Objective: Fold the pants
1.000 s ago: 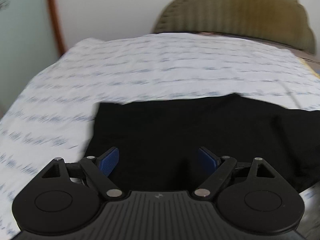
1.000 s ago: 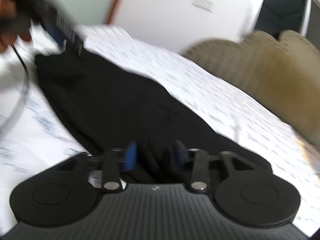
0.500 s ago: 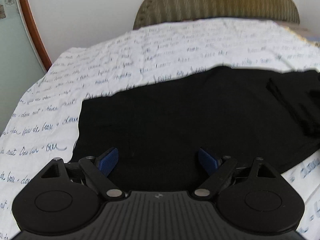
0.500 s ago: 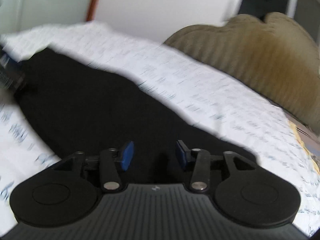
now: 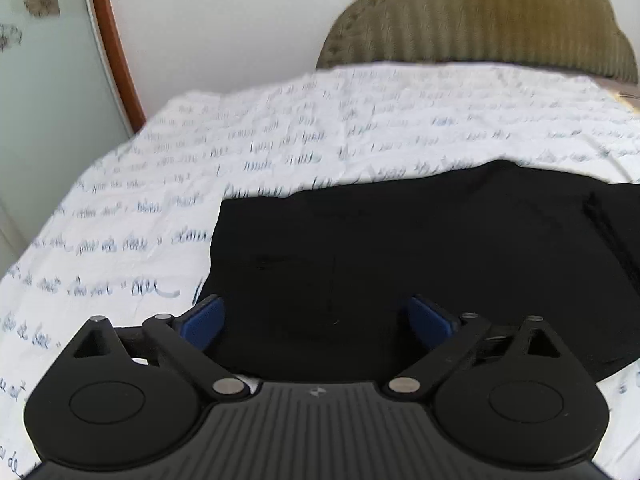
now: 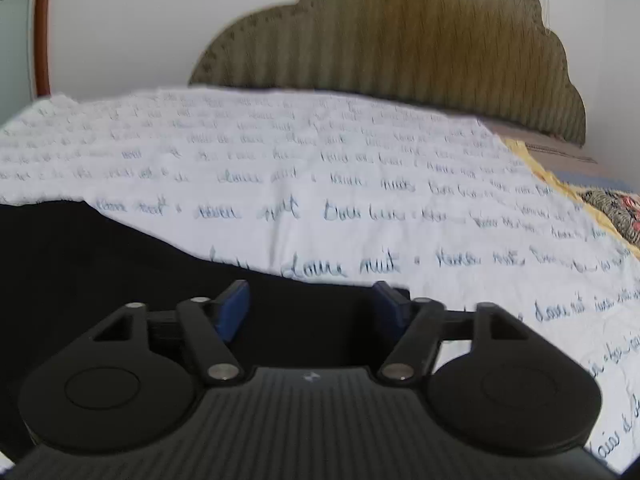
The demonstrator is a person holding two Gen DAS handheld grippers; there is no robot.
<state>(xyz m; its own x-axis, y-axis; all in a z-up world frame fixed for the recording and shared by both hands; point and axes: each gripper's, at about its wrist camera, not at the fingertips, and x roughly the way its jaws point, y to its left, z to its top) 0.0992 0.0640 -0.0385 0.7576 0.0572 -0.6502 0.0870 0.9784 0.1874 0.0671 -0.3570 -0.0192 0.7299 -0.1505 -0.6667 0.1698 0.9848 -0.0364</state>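
Note:
Black pants [image 5: 400,248] lie flat on a white bedsheet [image 5: 240,152] printed with blue handwriting. In the left wrist view my left gripper [image 5: 316,318] hovers over the pants' left end, its jaws opening wide, blue pads [image 5: 202,320] apart, nothing pinched. In the right wrist view my right gripper [image 6: 314,308] sits over the right end of the pants [image 6: 100,264], near their edge against the sheet [image 6: 360,184]; its jaws are opening and the cloth lies under them, not gripped.
A padded olive headboard [image 6: 400,48] stands against the white wall behind the bed. A wood-framed glass panel [image 5: 48,80] is at the left. A yellow patterned blanket [image 6: 600,200] shows at the bed's right edge.
The right gripper swung rightwards along the pants to their right end and its jaws widened. The left gripper sank slightly toward the cloth and opened a little more.

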